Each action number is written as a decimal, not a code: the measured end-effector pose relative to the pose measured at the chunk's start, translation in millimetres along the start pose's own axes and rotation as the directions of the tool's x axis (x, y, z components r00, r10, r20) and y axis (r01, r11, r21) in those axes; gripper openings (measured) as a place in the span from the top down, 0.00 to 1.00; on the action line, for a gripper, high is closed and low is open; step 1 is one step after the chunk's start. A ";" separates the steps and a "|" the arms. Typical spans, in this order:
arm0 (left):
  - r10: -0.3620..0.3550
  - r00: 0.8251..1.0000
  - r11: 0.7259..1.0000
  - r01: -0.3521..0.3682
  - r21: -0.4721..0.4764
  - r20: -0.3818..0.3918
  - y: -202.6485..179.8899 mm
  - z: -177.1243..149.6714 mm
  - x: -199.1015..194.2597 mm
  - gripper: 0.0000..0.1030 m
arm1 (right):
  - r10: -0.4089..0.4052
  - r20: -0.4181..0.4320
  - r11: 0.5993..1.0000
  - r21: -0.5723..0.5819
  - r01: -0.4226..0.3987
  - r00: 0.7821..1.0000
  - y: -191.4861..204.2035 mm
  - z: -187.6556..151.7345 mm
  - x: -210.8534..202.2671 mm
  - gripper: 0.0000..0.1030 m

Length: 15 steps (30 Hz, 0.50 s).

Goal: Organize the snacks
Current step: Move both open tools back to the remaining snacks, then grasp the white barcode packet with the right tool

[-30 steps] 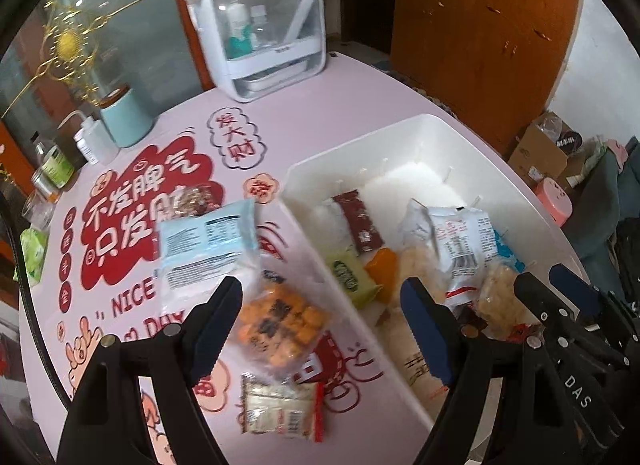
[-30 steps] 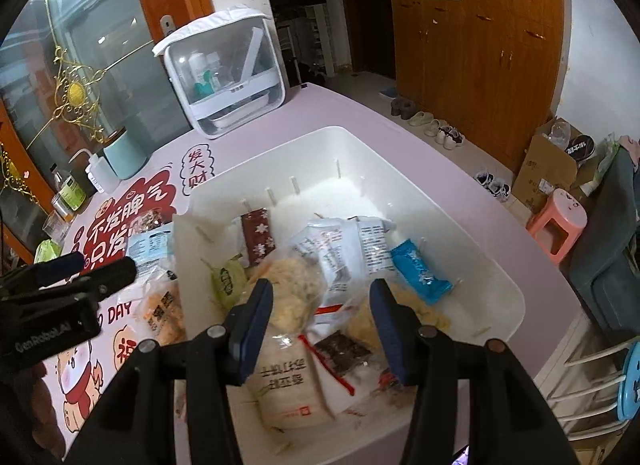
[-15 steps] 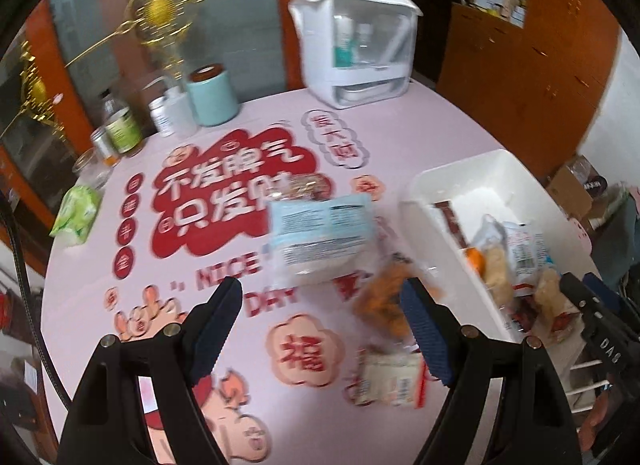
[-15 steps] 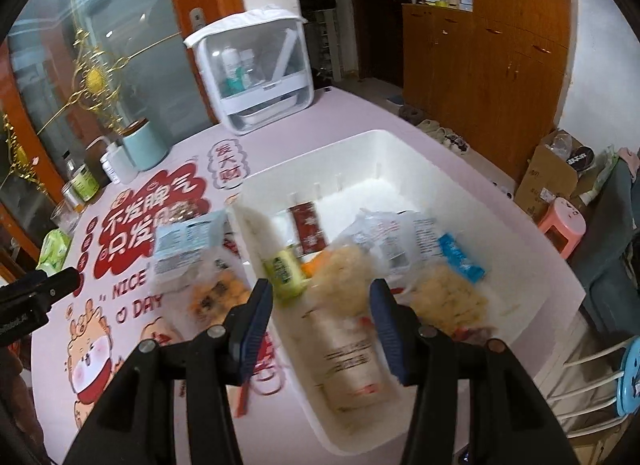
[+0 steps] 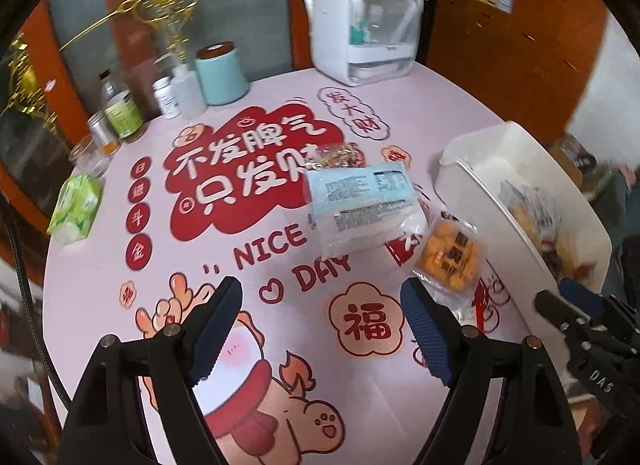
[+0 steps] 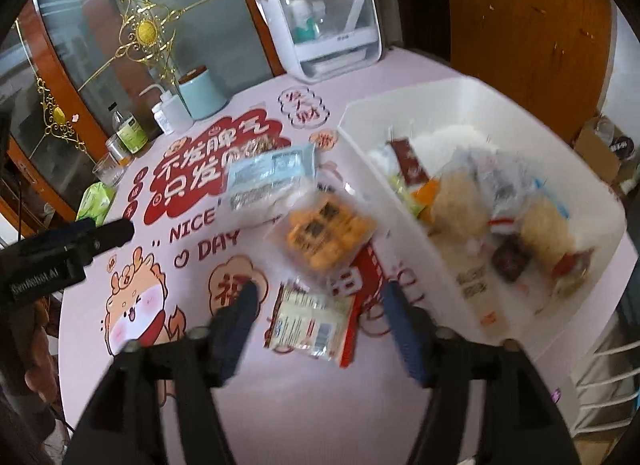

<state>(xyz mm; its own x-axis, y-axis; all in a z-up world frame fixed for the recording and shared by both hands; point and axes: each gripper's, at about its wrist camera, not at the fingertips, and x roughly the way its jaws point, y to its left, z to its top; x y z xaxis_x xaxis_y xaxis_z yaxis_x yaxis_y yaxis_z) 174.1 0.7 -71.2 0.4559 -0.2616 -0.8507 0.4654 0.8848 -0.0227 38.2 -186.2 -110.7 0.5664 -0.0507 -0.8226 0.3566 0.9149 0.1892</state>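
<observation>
Round pink desk with red cartoon prints, snacks and a bin on top.

On it lay a pale-blue-and-white snack bag, a clear pack of orange pieces, a small cream-and-red packet, and a white plastic bin; a mint-green canister, bottles and a white lidded organiser stood along the far edge.

Wooden cabinets; glass door
</observation>
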 end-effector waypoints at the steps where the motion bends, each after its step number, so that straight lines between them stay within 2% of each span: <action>1: -0.009 1.000 1.000 0.009 0.019 0.000 -1.1 -0.2 1.2 0.22 | 0.006 -0.003 1.000 0.008 -0.006 1.000 0.2 -4.2 2.8 0.28; 5: -0.053 0.998 0.995 0.054 0.085 -0.016 -6.3 -2.2 7.6 0.22 | 0.004 -0.030 0.999 0.041 -0.003 1.000 -0.8 -18.7 22.0 0.25; 9: -0.075 0.997 0.985 0.078 0.152 -0.030 -13.1 -3.8 15.2 0.22 | -0.009 -0.061 0.999 0.039 0.012 0.998 4.0 -26.7 48.6 0.16; 15: -0.097 0.993 0.981 0.106 0.161 -0.064 -14.7 -1.9 27.4 0.22 | -0.043 -0.106 0.999 0.027 0.046 0.993 11.0 -31.0 83.8 0.16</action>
<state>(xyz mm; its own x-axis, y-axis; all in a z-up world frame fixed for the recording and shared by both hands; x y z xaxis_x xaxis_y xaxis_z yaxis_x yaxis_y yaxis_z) 178.4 -18.8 -95.1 0.3589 -0.3210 -0.8764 0.6273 0.7782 -0.0281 66.6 -168.0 -194.1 0.4682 -0.0470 -0.8824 0.4020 0.9006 0.1653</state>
